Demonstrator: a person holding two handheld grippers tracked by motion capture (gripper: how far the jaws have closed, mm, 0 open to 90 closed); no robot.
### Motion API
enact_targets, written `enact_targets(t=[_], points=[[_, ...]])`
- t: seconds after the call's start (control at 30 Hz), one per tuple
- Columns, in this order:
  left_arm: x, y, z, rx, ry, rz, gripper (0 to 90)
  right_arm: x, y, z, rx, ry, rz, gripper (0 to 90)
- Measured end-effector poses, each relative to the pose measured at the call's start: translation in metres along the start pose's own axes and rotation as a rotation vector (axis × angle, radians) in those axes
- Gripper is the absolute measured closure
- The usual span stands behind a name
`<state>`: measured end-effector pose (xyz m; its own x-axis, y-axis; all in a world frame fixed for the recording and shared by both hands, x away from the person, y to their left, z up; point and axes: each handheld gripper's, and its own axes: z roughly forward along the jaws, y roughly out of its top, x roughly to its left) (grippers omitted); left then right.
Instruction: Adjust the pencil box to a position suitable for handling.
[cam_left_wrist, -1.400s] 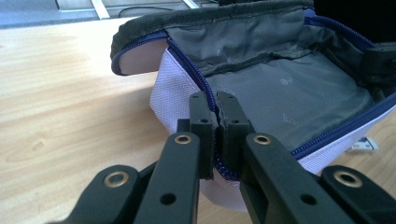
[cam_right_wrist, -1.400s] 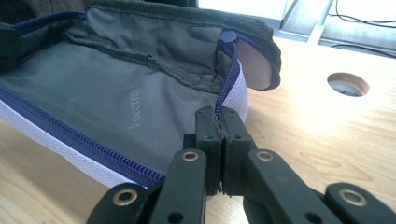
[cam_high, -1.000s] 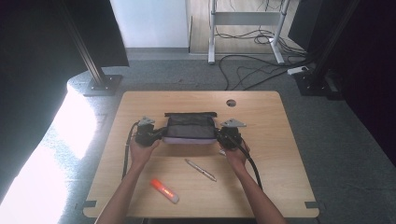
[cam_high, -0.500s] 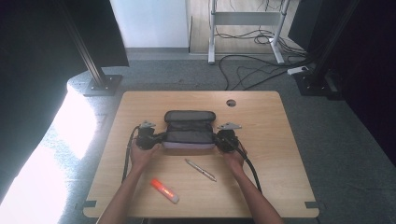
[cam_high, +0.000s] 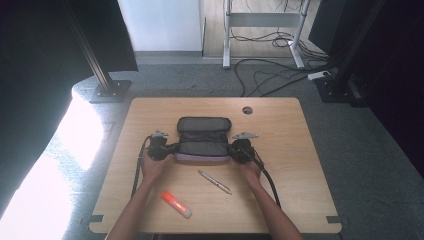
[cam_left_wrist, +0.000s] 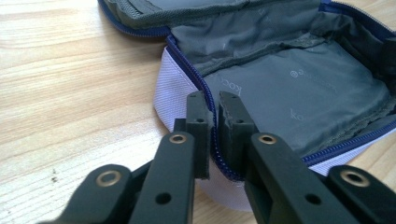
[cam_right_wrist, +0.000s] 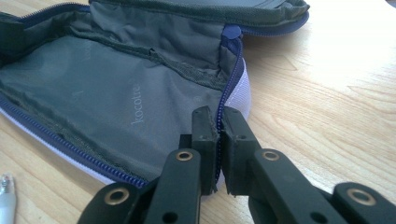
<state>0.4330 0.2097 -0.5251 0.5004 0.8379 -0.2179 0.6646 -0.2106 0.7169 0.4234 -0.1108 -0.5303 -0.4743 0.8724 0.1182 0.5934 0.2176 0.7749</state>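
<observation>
Open pouch lying mid-table, between my grippers. Am pinching its left zippered rim with left gripper, right rim with right gripper; both clamped tight.

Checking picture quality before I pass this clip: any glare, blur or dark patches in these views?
High view: blown-out sunlight on the floor at left, dark corners, the table evenly lit. Left gripper view: the pencil case rim is sharp, its dark lining readable. Right gripper view: wood glares at top right, the pen at the edge is blurred.

tongs pinching open pouch rim
</observation>
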Motion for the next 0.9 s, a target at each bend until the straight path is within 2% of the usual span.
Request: enact_targets(t=[0.1,0.13,0.17,0.27,0.33,0.4,0.5,0.6,0.67,0.77,0.9], points=[[-0.002,0.0,0.0,0.006,0.017,0.013,75.9,0.0,-0.001,0.0,0.003,0.0,-0.004,80.1],[-0.002,0.0,0.001,0.002,0.031,0.009,70.2,0.0,-0.001,0.0,-0.002,0.005,-0.005,77.8],[-0.002,0.0,0.001,0.001,0.032,0.001,61.2,-0.001,-0.003,-0.001,-0.006,0.013,-0.009,74.0],[-0.001,0.001,0.0,0.017,0.026,-0.023,43.5,-0.002,-0.005,-0.004,-0.015,0.032,0.003,63.7],[-0.001,0.001,-0.004,0.019,0.012,-0.034,37.4,-0.004,-0.007,-0.008,-0.036,0.035,0.009,58.5],[-0.001,0.001,-0.007,0.012,0.015,-0.032,32.2,-0.006,-0.008,-0.012,-0.047,0.033,0.005,53.0],[-0.002,0.002,-0.01,-0.005,0.01,-0.033,28.4,-0.01,-0.009,-0.018,-0.088,0.034,0.007,49.1],[-0.003,0.002,-0.014,-0.016,0.011,-0.024,26.8,-0.014,-0.01,-0.027,-0.121,0.086,0.039,46.8],[-0.005,0.001,-0.018,-0.034,0.016,-0.025,27.2,-0.016,-0.012,-0.032,-0.14,0.093,0.038,46.8],[-0.006,-0.001,-0.022,-0.04,0.017,-0.03,27.3,-0.02,-0.013,-0.039,-0.143,0.112,0.039,45.5],[-0.003,-0.005,-0.027,-0.034,0.01,-0.023,28.4,-0.024,-0.013,-0.046,-0.14,0.111,0.019,45.1]])
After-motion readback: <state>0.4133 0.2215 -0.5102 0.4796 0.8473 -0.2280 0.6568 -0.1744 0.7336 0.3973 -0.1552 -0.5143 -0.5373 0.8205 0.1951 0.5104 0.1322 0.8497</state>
